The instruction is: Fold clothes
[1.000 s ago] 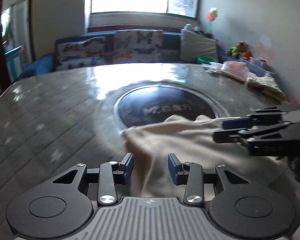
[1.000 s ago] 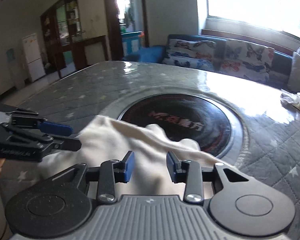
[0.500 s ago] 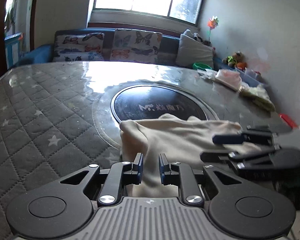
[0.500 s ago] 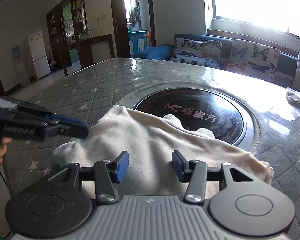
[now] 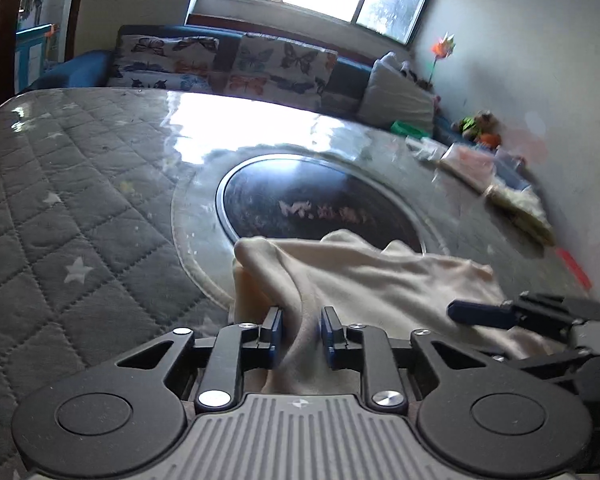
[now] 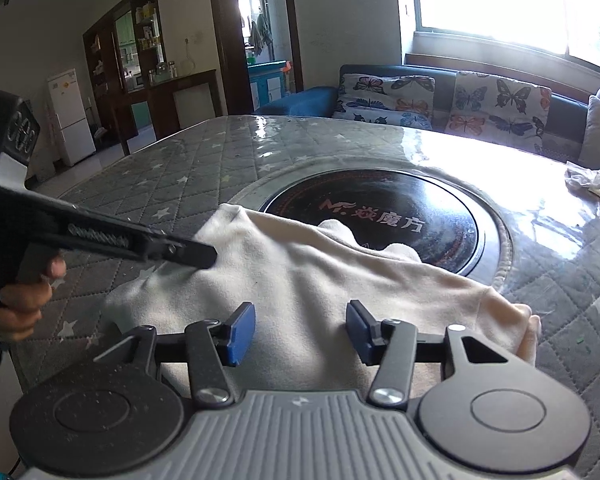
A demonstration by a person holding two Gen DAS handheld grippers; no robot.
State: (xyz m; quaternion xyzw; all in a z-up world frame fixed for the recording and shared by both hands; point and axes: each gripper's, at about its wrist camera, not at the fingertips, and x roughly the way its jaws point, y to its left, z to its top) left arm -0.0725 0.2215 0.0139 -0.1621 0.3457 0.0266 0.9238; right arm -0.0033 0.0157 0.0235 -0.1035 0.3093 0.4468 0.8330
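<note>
Two grippers are at work over one cream cloth (image 5: 384,280) on a big table (image 5: 80,208) with a gray quilted cover with white stars. On the left side, the left gripper (image 5: 300,332) is almost closed, and a raised fold of the cloth runs up between its blue pads (image 5: 274,332). It looks pinched there, and in the right wrist view the tip of that gripper (image 6: 188,254) presses into the left part of the cloth. A hand (image 6: 20,300) holds its black handle. In the middle, the cloth lies bunched and wrinkled near the front edge of the table, and its far edge rests on a round black plate (image 6: 400,216) with writing, set into the table top. On the right side, the right gripper (image 6: 300,332) is wide open just above the cloth and holds nothing. The right end of the cloth (image 6: 512,320) is rolled in a soft lump. Past the table stands a blue sofa (image 6: 564,112) with butterfly cushions (image 6: 384,96) under a bright window (image 6: 488,0).
</note>
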